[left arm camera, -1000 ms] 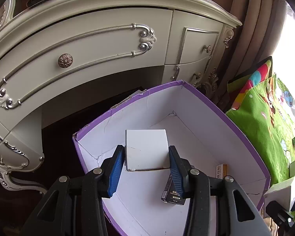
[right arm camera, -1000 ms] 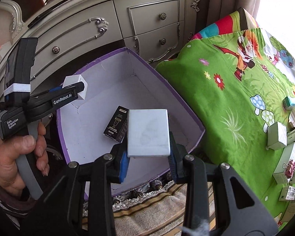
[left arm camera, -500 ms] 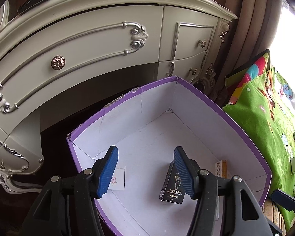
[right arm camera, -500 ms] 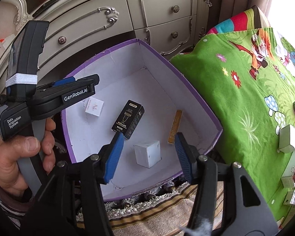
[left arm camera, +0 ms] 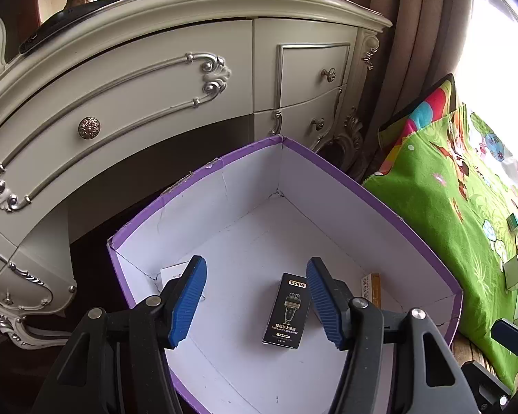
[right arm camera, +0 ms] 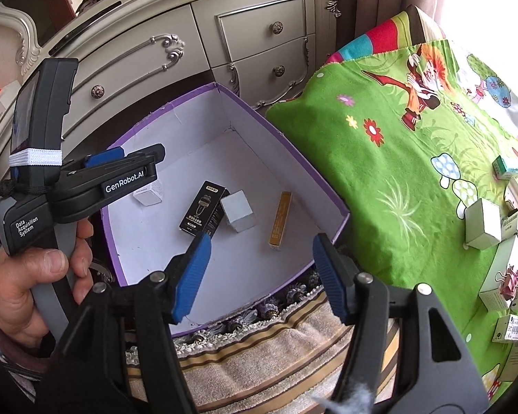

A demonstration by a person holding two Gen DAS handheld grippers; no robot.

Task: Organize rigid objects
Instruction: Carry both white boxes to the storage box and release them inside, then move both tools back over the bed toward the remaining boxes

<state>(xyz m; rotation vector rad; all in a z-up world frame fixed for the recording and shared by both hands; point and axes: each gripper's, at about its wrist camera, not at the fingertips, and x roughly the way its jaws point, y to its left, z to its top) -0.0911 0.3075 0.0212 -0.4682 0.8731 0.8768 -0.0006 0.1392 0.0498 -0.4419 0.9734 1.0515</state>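
A purple-edged white cardboard box (right arm camera: 331,203) stands open on the floor; it also shows in the left wrist view (left arm camera: 380,203). Inside lie a black product box (right arm camera: 203,212) (left arm camera: 286,310), a white cube box (right arm camera: 236,210), a smaller white box (right arm camera: 148,193) (left arm camera: 171,274) and a thin orange box (right arm camera: 279,219) (left arm camera: 371,286). My left gripper (left arm camera: 255,300) is open and empty above the box's near left side; it also shows in the right wrist view (right arm camera: 134,162). My right gripper (right arm camera: 259,274) is open and empty above the box's near edge.
A cream dresser (left arm camera: 155,79) with drawers stands behind the box. A green cartoon blanket (right arm camera: 397,158) lies to the right with several small boxes (right arm camera: 483,224) and a binder clip (right arm camera: 511,281) on it. A striped rug (right arm camera: 259,352) lies in front.
Both grippers opened and let go of their white boxes, which now lie in the purple box. Both grippers have drawn back a little.
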